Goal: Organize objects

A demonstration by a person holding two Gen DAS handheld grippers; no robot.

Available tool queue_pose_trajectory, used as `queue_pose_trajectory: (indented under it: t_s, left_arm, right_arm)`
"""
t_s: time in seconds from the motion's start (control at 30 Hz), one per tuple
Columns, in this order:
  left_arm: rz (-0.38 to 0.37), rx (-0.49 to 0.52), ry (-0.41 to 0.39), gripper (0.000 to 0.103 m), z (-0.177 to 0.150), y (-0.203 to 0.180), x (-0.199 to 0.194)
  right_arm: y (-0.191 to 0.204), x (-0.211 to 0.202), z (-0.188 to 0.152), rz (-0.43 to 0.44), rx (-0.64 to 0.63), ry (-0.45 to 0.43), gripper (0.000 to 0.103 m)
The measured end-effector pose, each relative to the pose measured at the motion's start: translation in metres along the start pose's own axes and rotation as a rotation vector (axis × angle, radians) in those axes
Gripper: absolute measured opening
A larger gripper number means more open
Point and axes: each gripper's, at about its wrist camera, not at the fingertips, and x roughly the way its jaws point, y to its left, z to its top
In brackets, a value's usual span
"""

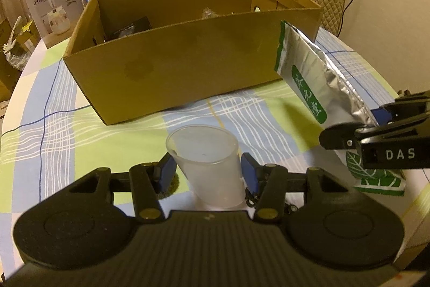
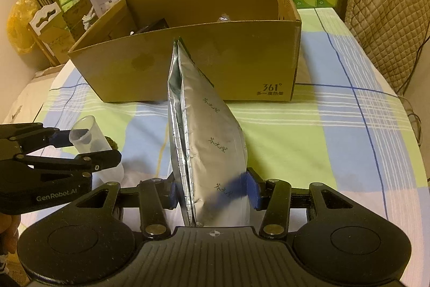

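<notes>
Checked tablecloth [image 1: 80, 125] under open cardboard box [image 1: 188, 66], a few items inside | left gripper [image 1: 207, 174] clamps frosted cup [image 1: 207, 160] near box | right gripper [image 2: 212, 192] clamps foil pouch [image 2: 207, 141] right of cup | both not yet boxed

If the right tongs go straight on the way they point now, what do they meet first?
Probably the near wall of the cardboard box. The foil pouch held in the right tongs would touch it first, below the rim, though the depth is hard to judge.

One cup [image 1: 205, 163] – one foil pouch [image 2: 209, 152] – one carton [image 1: 188, 66] (open-topped).
</notes>
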Motion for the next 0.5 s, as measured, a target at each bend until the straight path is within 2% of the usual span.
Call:
queue_pose_trajectory:
  t_s: [0.33,0.5]
  left_arm:
    - [0.003,-0.026,-0.027,0.048,0.004,0.011,-0.009]
    - [-0.004,-0.067,-0.050,0.048,0.019,0.017,-0.017]
  right_arm:
    - [0.000,-0.006,0.003,0.012,0.024,-0.020,0.045]
    - [0.010,-0.016,0.011,0.010,0.028,-0.058,0.045]
